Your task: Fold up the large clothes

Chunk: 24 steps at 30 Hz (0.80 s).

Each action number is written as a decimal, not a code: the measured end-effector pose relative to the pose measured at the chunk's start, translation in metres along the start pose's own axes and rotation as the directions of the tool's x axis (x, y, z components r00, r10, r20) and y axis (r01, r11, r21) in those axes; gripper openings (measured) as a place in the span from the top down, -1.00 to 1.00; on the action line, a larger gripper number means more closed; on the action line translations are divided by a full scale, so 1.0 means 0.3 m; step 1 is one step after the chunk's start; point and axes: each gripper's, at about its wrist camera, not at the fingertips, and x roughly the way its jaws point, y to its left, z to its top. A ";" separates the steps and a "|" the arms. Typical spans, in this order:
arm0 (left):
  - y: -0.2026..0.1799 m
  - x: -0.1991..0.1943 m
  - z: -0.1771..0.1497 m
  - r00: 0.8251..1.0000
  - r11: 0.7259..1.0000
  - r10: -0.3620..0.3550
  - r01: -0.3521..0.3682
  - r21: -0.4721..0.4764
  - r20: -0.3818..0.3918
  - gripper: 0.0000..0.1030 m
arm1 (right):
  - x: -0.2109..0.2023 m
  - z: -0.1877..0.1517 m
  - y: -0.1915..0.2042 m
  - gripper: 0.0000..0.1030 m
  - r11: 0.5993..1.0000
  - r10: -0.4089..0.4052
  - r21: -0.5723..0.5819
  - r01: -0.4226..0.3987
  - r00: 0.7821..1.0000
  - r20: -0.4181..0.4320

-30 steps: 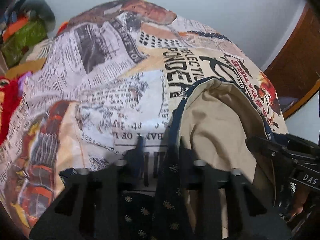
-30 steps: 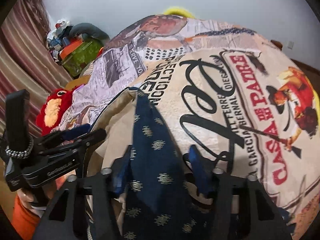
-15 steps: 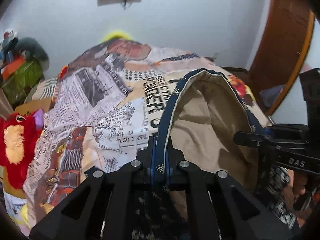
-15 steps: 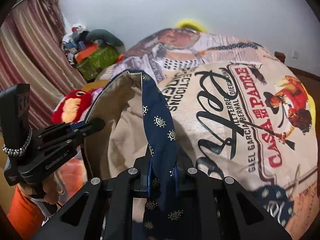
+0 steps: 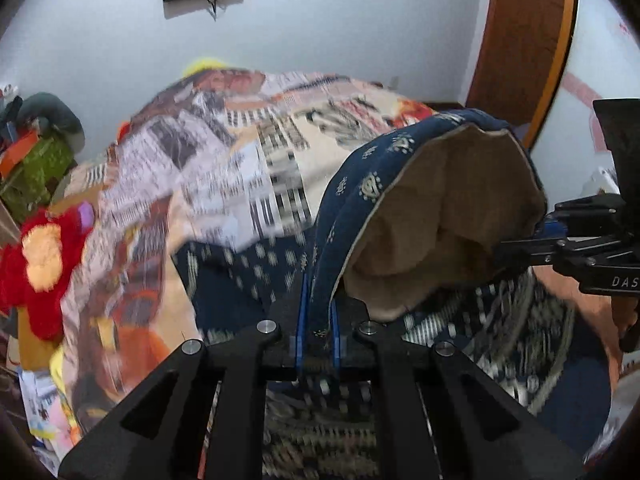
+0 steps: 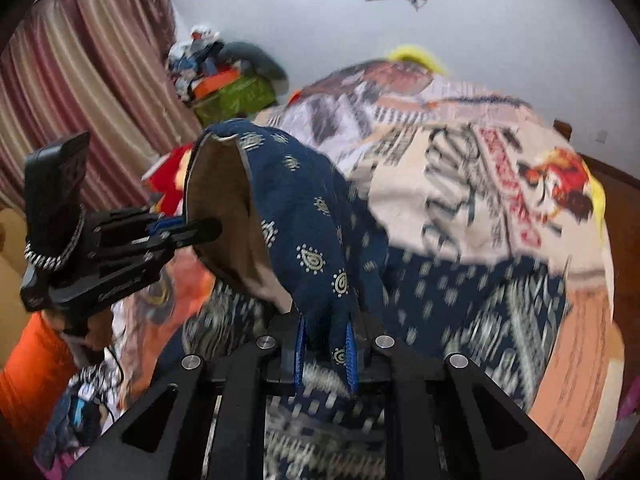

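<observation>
Here both tools, left tool (image 5: 318, 332) and right tool (image 6: 325, 346), pinch the navy garment (image 6: 312, 216).

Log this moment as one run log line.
step: lifting garment edge | left gripper: shut on navy garment | right gripper: shut on navy garment | beige lining facing up | over printed bedspread

Garment (image 5: 436, 208) hangs above blanket (image 5: 248, 168) (between tools).
</observation>
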 end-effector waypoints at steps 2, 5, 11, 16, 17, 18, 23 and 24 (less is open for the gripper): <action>-0.010 -0.002 -0.059 0.999 1.000 -0.014 0.014 -0.007 -0.029 0.82 | 0.006 -0.055 0.024 0.73 1.000 -0.001 -0.007 0.001 0.999 -0.035; -0.014 0.000 -0.144 0.996 0.999 -0.035 0.033 -0.028 -0.076 0.70 | 0.020 -0.142 0.068 0.72 0.999 -0.005 -0.035 0.001 0.994 -0.112; -0.012 0.005 -0.295 0.987 0.997 -0.037 0.027 -0.066 -0.155 0.63 | 0.022 -0.255 0.109 0.19 0.998 -0.048 -0.059 0.038 0.982 -0.183; -0.009 -0.031 -0.379 0.982 0.997 -0.024 0.011 -0.070 -0.187 0.63 | -0.021 -0.324 0.126 -0.20 0.999 -0.016 -0.046 0.008 0.983 -0.185; -0.008 -0.047 -0.384 0.982 0.998 -0.011 0.000 -0.061 -0.186 0.63 | -0.033 -0.332 0.127 -0.20 0.999 -0.013 -0.045 0.004 0.983 -0.186; -0.007 -0.064 -0.387 0.983 0.999 0.004 -0.012 -0.048 -0.182 0.63 | -0.046 -0.337 0.131 -0.20 0.999 -0.011 -0.043 0.003 0.983 -0.184; 0.003 -0.174 -0.341 0.993 0.998 0.067 -0.068 -0.012 -0.102 0.18 | -0.127 -0.315 0.107 -0.21 1.000 -0.009 -0.009 0.008 0.991 -0.134; 0.007 -0.193 -0.325 0.995 0.997 0.069 -0.070 -0.021 -0.076 0.08 | -0.147 -0.304 0.102 -0.21 1.000 -0.009 -0.002 0.009 0.993 -0.115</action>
